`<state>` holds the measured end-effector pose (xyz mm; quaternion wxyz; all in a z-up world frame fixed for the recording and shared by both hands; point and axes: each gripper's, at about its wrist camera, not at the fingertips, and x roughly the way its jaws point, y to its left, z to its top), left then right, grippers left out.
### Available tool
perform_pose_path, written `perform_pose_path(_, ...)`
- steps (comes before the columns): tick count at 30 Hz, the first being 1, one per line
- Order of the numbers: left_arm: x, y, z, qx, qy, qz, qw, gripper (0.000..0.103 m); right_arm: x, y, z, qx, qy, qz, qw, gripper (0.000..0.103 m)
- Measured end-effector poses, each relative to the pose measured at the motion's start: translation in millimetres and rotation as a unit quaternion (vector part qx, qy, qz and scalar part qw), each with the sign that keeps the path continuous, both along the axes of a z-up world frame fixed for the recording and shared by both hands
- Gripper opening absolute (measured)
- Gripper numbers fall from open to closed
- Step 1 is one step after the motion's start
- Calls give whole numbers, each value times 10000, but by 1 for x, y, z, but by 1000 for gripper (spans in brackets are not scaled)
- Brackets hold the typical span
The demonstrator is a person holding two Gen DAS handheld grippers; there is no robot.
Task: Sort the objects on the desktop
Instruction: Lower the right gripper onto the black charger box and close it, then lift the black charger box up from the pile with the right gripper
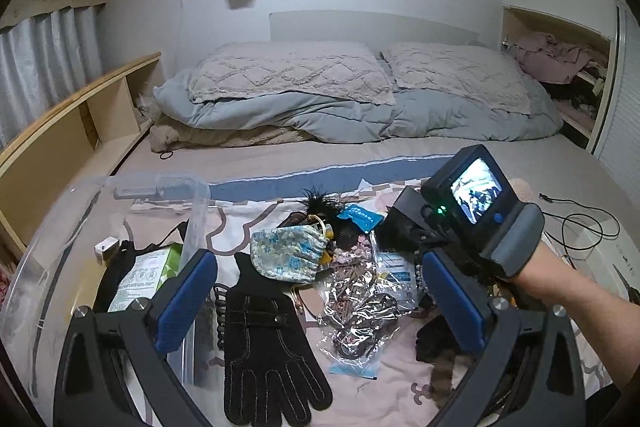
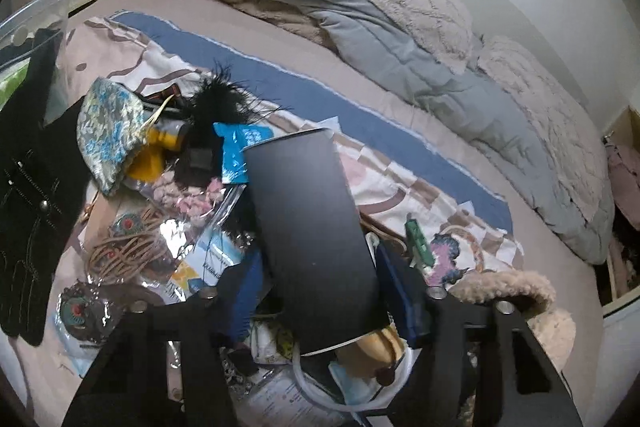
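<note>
Blue-padded fingers point(image 1: 188, 299) of the left gripper point(image 1: 320, 303) stand spread wide, nothing between them but a black glove point(image 1: 268, 351) lying flat on the bedsheet point(image 1: 400, 379) below. At nine o'clock from the glove sits a clear plastic bin point(image 1: 52, 239) with a green-and-white box point(image 1: 148, 275) inside. At twelve o'clock from the glove lies a blue floral pouch point(image 1: 286, 251), and at two o'clock a heap of clear bags point(image 1: 360, 311).

In the right wrist view, the right gripper point(image 2: 320, 303) has a flat black box point(image 2: 308, 227) between its blue pads point(image 2: 400, 291); the pads sit against its two sides, pinching it at half spread. A black feather point(image 2: 216, 99) and a torn blue wrapper point(image 2: 236, 151) lie at eleven o'clock from the box, and a furry beige item point(image 2: 516, 295) at four o'clock.
</note>
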<state>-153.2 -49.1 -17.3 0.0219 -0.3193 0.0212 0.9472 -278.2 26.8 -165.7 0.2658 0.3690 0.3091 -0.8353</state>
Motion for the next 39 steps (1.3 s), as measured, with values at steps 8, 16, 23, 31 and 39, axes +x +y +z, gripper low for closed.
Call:
perform_pose_path(8, -5, 3, -8, 58, -150, -53, 9999, 103, 26, 18, 21, -469, -147, 368, 9981, 48)
perform_pose_path(16, -7, 1, -16, 203, -377, -174, 9989, 103, 56, 48, 51, -1015, -328, 744, 9915, 48)
perform_pose_path(23, 1, 0, -10, 568, -404, -265, 9972, 103, 69, 84, 86, -1807, -577, 666, 9796, 48)
perform_pose_path(31, 11, 7, 1, 1055, -381, -515, 9924, 103, 84, 107, 116, -2636, -818, 667, 9588, 47)
perform_pose_path(39, 17, 16, 4, 1139, -355, -892, 9888, 103, 90, 125, 145, -3836, -1634, 770, 9057, 47)
